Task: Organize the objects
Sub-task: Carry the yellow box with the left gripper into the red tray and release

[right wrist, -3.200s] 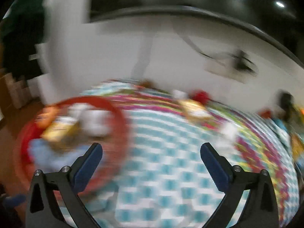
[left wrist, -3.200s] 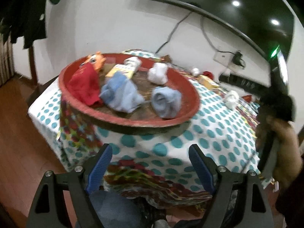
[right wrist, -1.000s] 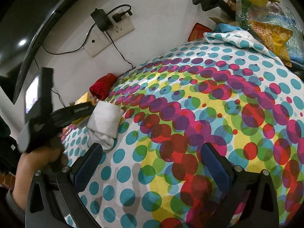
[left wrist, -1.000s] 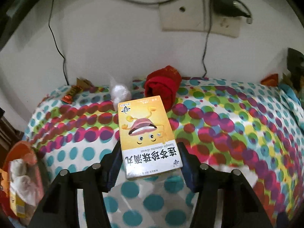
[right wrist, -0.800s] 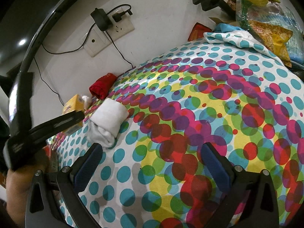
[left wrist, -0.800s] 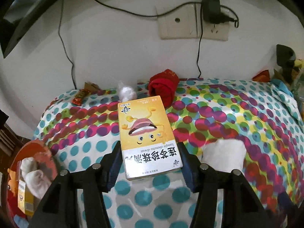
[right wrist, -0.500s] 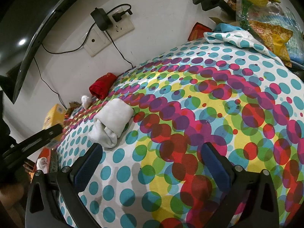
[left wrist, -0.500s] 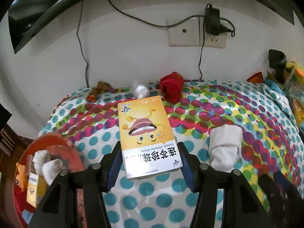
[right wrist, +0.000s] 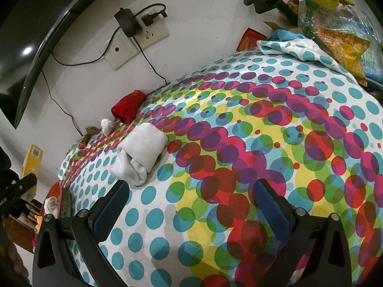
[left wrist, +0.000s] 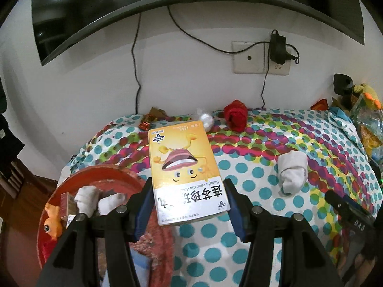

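Your left gripper point(left wrist: 189, 205) is clamped on a flat yellow cardboard box printed with a cartoon face point(left wrist: 184, 169), its blue pads pressing the box's two long edges near the white end. You hold the box in the air over the table draped in a multicoloured polka-dot cloth point(left wrist: 263, 143), just beside the round red tray point(left wrist: 115, 172) at the table's left end. In that tray lie two rolled white socks point(left wrist: 95, 201), a small orange toy figure point(left wrist: 52, 222) and a small box.

Your right gripper point(right wrist: 191, 205) has its fingers spread wide with nothing between them, hovering over the dotted cloth. Ahead of it to the left lies a rolled white sock point(right wrist: 141, 150) on the cloth. Farther back, near the white wall, sit a rolled red sock point(right wrist: 128, 106) and a small white crumpled ball point(right wrist: 107, 125), close together. A wrapped candy bar point(right wrist: 84, 141) lies beyond them at the table's edge. A pile of plastic snack bags point(right wrist: 340, 38) sits at the table's far right end.
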### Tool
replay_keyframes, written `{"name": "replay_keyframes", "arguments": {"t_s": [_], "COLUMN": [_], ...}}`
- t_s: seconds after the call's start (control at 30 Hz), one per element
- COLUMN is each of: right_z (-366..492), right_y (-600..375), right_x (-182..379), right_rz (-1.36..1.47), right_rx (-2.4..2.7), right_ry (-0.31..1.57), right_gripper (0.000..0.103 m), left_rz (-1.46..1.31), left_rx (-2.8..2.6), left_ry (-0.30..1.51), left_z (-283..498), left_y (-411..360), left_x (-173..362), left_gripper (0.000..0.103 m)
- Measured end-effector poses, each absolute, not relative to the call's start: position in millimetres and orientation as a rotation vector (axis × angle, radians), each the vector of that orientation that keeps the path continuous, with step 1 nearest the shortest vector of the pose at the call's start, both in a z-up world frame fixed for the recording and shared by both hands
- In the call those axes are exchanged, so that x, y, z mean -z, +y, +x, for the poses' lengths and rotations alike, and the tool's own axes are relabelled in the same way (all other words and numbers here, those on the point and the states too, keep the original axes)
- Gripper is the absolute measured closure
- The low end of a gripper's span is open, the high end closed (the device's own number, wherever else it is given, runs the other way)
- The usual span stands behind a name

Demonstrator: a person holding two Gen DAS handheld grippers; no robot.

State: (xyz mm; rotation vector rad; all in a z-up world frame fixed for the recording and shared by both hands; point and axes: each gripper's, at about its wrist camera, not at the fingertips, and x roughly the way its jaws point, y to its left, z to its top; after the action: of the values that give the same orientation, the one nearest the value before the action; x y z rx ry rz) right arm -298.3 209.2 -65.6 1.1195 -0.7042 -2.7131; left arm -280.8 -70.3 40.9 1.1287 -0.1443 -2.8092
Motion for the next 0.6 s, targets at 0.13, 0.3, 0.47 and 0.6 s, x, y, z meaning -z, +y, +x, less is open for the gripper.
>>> {"name": "replay_keyframes", "arguments": {"t_s": [0.13,0.3,0.47,0.6], "right_z": [-298.4,-298.4,-298.4,-298.5], "right_y": [208.8,208.8,208.3,208.0], "right_x": [65.4,65.4,65.2,65.1], "right_rz": [1.120,1.117,1.121,1.121], "right_rx": [2.714,2.712,2.715,2.715], "right_ry": [-0.704,-0.709,-0.704,-0.704], "right_gripper": [0.000,0.000,0.000,0.000], "left_rz": [1.153,1.162,1.176,1.183], "left_rx": [2.809,2.822,2.811,2.772], "left_ry": [-0.116,-0.087,-0.072,-0.072], "left_z": [-271.0,-252.5,-230.3,-211.8], "left_y": [-82.4,-102.0,-136.1,-172.5], "left_x": [-41.6,-44.4,-40.1,-34.1], "left_gripper": [0.046,0.046,0.046,0.046]}}
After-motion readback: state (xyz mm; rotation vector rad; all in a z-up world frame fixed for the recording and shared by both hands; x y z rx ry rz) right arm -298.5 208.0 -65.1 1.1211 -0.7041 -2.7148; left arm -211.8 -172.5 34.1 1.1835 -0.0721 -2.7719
